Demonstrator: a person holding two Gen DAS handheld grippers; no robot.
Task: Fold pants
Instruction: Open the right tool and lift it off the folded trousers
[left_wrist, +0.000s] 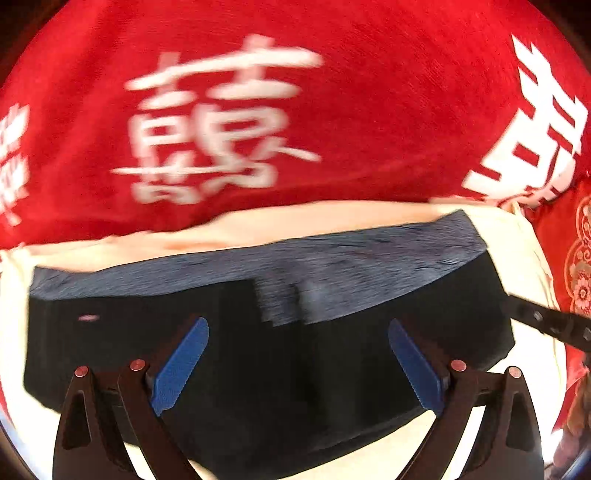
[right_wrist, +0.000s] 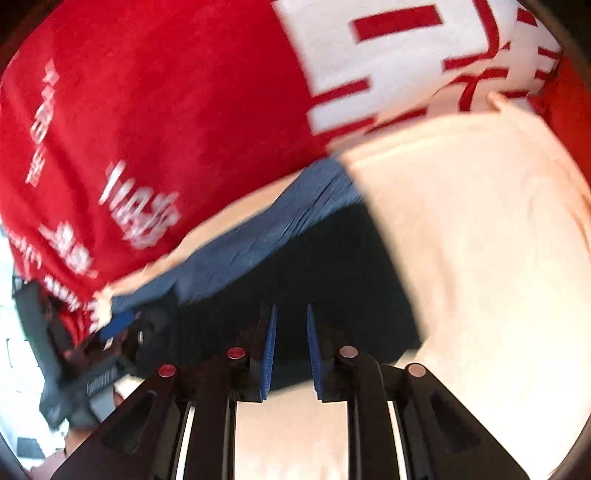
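Both views are brightly lit, and the cream sheet burns out to near white toward the lower edges. Motion blur smears the white characters on the red cloth, worse in the right wrist view. Fisheye curvature bends straight edges, with black vignette in the corners. The dark pants lose all detail.

Red lettered cloth, cream sheet
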